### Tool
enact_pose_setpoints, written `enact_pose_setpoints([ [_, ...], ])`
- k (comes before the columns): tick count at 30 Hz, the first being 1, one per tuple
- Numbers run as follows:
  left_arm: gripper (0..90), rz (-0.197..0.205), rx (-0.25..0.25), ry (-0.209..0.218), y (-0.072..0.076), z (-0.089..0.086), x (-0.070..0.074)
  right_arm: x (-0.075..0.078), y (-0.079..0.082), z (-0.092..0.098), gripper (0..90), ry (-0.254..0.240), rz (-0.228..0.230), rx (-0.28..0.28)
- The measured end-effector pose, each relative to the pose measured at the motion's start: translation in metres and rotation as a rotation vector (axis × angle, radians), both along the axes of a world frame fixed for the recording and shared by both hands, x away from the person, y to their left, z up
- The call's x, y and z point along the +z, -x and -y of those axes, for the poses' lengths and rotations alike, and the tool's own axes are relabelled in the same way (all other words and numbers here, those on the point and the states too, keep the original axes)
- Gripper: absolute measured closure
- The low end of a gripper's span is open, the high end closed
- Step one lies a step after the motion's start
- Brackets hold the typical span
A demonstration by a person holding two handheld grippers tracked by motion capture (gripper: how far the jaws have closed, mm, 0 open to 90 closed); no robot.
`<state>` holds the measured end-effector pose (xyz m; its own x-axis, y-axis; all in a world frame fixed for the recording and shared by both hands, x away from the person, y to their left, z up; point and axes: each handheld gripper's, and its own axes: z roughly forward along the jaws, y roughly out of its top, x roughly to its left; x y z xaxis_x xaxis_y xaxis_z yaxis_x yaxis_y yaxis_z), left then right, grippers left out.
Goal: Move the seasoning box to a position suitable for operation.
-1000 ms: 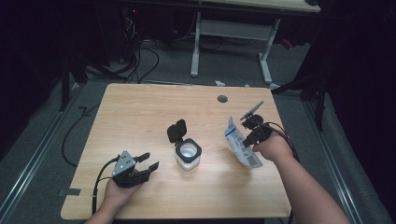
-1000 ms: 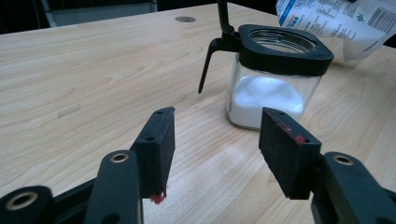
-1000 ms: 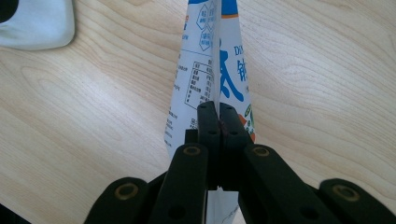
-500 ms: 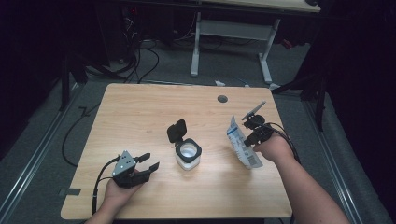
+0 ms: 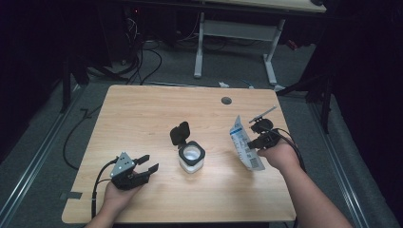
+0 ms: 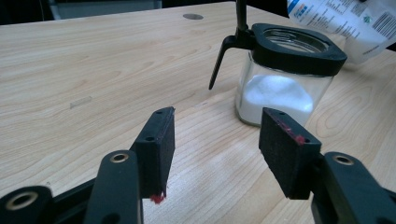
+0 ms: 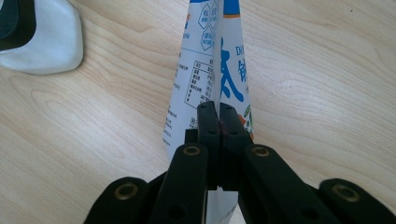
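A glass jar (image 5: pixel 192 157) with white powder stands mid-table, its black flip lid (image 5: pixel 179 133) hinged up and back. In the left gripper view the jar (image 6: pixel 280 88) is ahead and to the right of my left gripper (image 6: pixel 217 140), whose jaws are open with nothing between them. That left gripper (image 5: pixel 148 163) rests low near the table's front left and points toward the jar. My right gripper (image 7: pixel 219 116) is shut on the edge of a white and blue printed bag (image 7: pixel 219 60). In the high view it (image 5: pixel 254 141) holds the bag (image 5: pixel 246 148) upright to the right of the jar.
A round cable hole (image 5: pixel 226 100) sits in the wooden table (image 5: pixel 142 109) near the far edge. Behind the table stand white desk legs (image 5: pixel 198 47), with cables (image 5: pixel 142 61) on the floor. The right table edge is close to my right hand.
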<state>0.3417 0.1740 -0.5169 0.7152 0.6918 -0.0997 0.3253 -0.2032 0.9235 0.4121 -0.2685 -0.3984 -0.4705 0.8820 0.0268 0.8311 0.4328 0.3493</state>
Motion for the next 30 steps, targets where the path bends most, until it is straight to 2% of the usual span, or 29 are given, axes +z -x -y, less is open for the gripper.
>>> enact_pose_setpoints([
  [7, 45.8, -0.012, 0.0, -0.009, -0.001, 0.0, -0.002, 0.0, 0.004, 0.0, 89.9, -0.041, 0.042, -0.011],
  [15, 45.6, -0.011, 0.004, -0.013, -0.001, 0.0, -0.002, 0.006, 0.01, -0.001, 89.9, -0.053, 0.092, -0.011],
  [18, 45.7, -0.012, 0.007, -0.009, -0.001, -0.001, -0.001, 0.007, 0.013, 0.001, 89.9, -0.074, 0.116, -0.019],
  [22, 45.6, -0.016, 0.007, -0.01, -0.001, -0.001, -0.002, 0.004, 0.016, 0.005, 89.9, -0.096, 0.132, -0.025],
  [24, 45.7, -0.018, 0.008, -0.011, -0.002, 0.0, -0.002, 0.003, 0.018, 0.006, 89.9, -0.089, 0.14, -0.023],
  [26, 45.6, -0.019, 0.009, -0.01, -0.002, 0.0, -0.002, 0.003, 0.02, 0.008, 90.0, -0.107, 0.154, -0.029],
  [30, 45.7, -0.018, 0.019, -0.013, -0.002, -0.001, -0.002, 0.0, 0.023, 0.009, 90.0, -0.113, 0.185, -0.032],
])
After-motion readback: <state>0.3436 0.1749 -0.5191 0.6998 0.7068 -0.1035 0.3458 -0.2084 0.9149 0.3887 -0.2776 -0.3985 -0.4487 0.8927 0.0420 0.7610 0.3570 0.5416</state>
